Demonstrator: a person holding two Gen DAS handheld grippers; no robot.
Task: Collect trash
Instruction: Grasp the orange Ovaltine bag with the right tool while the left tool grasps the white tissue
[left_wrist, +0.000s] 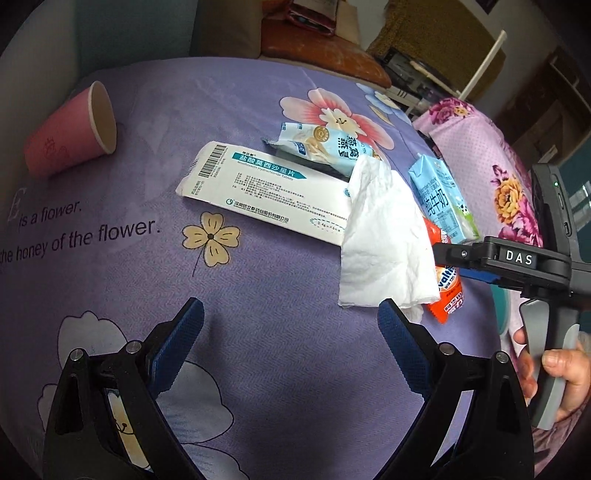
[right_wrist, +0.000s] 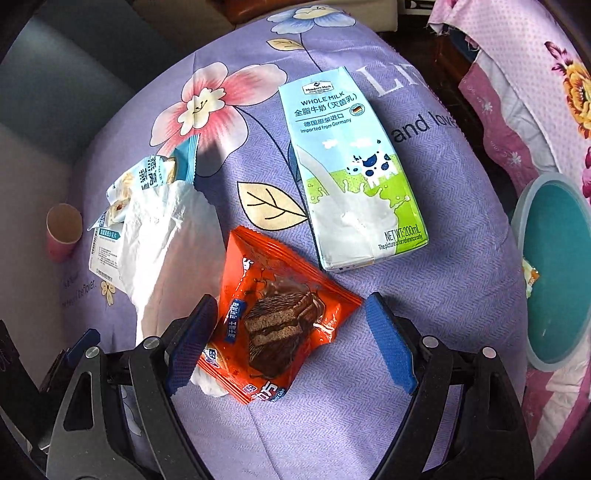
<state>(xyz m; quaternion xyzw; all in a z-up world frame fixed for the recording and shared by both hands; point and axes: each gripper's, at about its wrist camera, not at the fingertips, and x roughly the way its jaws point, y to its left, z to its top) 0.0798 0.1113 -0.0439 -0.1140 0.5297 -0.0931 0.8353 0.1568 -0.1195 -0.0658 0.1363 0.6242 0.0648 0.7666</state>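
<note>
Trash lies on a purple flowered cloth (left_wrist: 258, 332). My left gripper (left_wrist: 291, 314) hangs open over bare cloth, its right finger beside a white tissue (left_wrist: 384, 236). Behind the tissue are a flattened medicine box (left_wrist: 258, 188), a light-blue snack wrapper (left_wrist: 325, 147) and a milk carton (left_wrist: 443, 195). A pink paper cup (left_wrist: 70, 133) lies on its side at far left. My right gripper (right_wrist: 291, 314) is open low over an orange chocolate-wafer wrapper (right_wrist: 273, 306), which lies between its jaws with the pads clear of it. The milk carton (right_wrist: 351, 173) lies just beyond, and the tissue (right_wrist: 166, 243) is to the left.
A teal bin (right_wrist: 557, 266) stands off the cloth's right edge, with a small wrapper (right_wrist: 530, 277) at its rim. Pink flowered fabric (left_wrist: 480, 147) lies beside it. A person's hand (left_wrist: 565, 365) holds the right gripper's handle. A sofa and shelves stand at the back.
</note>
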